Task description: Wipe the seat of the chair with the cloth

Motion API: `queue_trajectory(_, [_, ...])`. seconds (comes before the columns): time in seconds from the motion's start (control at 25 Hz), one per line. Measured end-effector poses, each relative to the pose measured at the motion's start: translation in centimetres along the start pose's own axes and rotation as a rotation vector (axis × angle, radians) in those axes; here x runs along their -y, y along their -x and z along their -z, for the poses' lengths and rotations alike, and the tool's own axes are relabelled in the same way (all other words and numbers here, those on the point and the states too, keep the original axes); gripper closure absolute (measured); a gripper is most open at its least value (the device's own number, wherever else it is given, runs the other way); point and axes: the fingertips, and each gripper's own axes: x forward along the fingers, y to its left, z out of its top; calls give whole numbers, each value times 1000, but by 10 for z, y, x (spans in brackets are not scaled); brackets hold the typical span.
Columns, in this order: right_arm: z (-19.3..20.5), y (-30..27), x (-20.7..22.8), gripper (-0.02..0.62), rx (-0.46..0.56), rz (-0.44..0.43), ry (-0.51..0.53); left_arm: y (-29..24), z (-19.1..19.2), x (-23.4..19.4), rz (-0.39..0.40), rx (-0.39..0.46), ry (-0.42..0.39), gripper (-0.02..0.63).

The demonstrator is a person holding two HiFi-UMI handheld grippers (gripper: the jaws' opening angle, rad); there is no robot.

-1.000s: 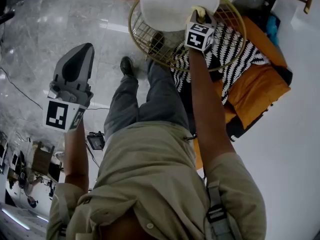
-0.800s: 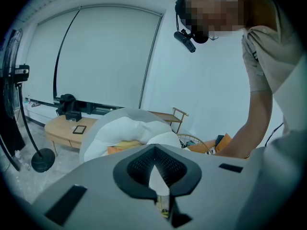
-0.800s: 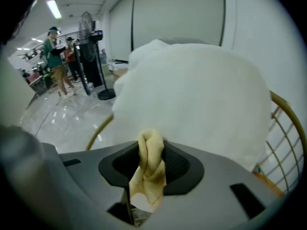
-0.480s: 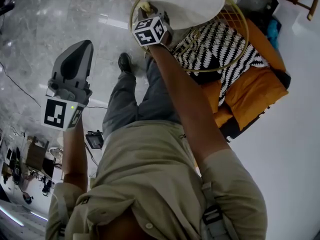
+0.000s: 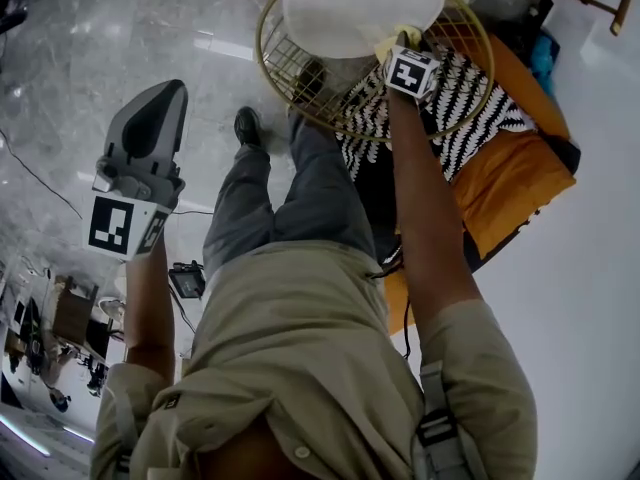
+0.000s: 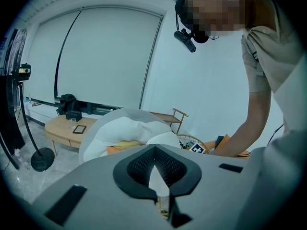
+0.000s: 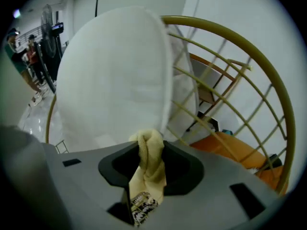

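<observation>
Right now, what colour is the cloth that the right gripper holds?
Pale yellow. The cloth shows best in the right gripper view, pinched between the jaws.

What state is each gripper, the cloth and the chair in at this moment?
Right gripper, shut on the cloth, up at the chair.
Cloth, bunched, pinched between the right jaws, its end poking out toward the cushion.
Left gripper, shut, empty, held out over the floor away from the chair.
Chair, wire frame with a white cushion sitting in it.
</observation>
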Motion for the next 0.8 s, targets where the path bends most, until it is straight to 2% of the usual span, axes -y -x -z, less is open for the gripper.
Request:
queue_trajectory(0.12, [20,7,30,454,-59,50,7,-3,2,-2,6,0,-1,591])
queue_trajectory(0.4, [14,10,12,454,-30,9,42,-2,-4,6,3,10,-4,591])
queue_trajectory(0.48, [7,4,-8,454,-12,-21,34,1,2,1,-9,3,-7,591])
queue_trajectory(0.6, [11,-8,-54,454,-47,-65,39,6,19,-9,-26,-28,-3,591])
queue_trajectory(0.8, [14,-20,-180,454,-60,-264,143,17,40,-8,-38,-55,6,591])
